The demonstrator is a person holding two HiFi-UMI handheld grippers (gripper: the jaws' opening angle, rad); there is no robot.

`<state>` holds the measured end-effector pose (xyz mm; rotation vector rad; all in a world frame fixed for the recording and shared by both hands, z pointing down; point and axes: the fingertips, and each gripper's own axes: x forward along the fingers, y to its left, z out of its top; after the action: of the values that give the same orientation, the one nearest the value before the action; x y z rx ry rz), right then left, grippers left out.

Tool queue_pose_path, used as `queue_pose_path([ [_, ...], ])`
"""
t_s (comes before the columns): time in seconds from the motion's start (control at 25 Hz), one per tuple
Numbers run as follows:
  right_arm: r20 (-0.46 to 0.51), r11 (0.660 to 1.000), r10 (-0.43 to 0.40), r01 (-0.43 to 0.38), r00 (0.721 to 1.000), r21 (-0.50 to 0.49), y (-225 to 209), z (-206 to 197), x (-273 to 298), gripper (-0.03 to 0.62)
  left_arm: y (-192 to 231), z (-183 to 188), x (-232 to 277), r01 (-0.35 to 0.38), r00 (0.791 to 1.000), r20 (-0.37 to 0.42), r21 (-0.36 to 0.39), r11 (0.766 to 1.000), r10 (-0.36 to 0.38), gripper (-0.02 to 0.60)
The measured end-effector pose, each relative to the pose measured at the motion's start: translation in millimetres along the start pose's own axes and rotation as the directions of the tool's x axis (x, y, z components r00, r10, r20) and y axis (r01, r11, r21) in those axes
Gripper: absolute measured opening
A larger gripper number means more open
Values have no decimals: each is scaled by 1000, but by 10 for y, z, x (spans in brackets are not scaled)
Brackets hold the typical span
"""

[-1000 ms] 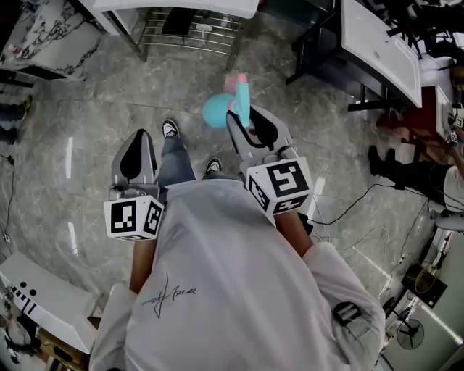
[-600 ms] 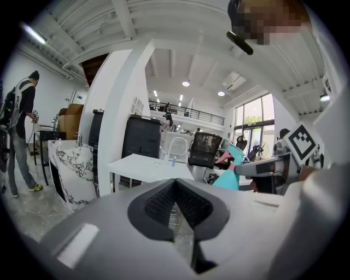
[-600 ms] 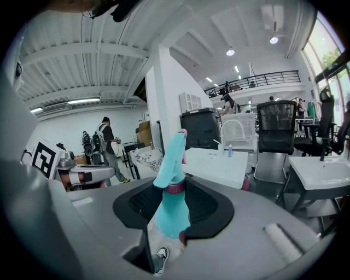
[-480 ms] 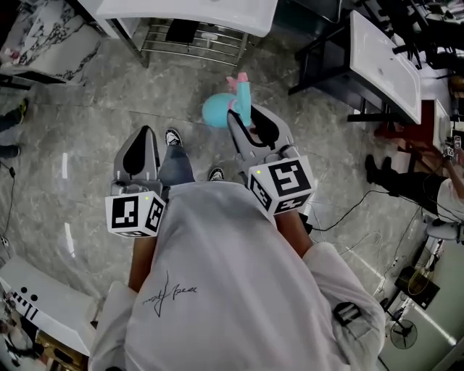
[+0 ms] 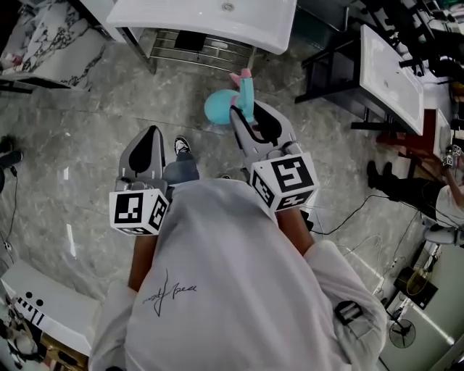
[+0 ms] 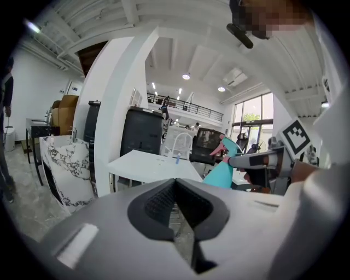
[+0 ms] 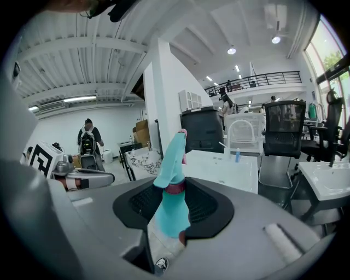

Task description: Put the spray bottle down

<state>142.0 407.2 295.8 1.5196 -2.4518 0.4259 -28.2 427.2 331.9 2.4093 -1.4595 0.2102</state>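
A teal spray bottle (image 5: 219,109) with a pink trigger stands upright between the jaws of my right gripper (image 5: 247,109), which is shut on its neck. In the right gripper view the bottle (image 7: 171,203) fills the middle of the jaws, its nozzle pointing up. My left gripper (image 5: 151,132) hangs at the left, shut with nothing in it; its view shows the black pads meeting at the tip (image 6: 175,181) and the bottle (image 6: 221,173) off to the right. Both grippers are above the grey stone floor, short of a white table (image 5: 181,16).
A metal rack (image 5: 196,45) sits under the white table. Another white table on a black frame (image 5: 391,69) stands at the right, with cables (image 5: 348,211) on the floor and a person's legs (image 5: 402,181). A marble slab (image 5: 43,43) leans at the upper left.
Both grippers have moved forward toward the white table, which now shows more in the head view. The bottle stays in the right gripper.
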Motion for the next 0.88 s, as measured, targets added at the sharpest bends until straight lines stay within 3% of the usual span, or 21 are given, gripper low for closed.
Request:
queue_pose_path([
  [0.4, 25, 998, -58, 58, 998, -4, 251, 353, 681, 120, 786, 296, 279, 37, 999, 27, -23, 999, -36, 6],
  [0.6, 40, 995, -99, 99, 994, 4, 377, 473, 926, 120, 1007, 377, 387, 95, 995, 34, -29, 995, -94, 6],
  [0.88, 37, 995, -92, 90, 995, 33, 490, 507, 1154, 120, 1207, 326, 484, 129, 992, 23, -41, 991, -128, 6],
])
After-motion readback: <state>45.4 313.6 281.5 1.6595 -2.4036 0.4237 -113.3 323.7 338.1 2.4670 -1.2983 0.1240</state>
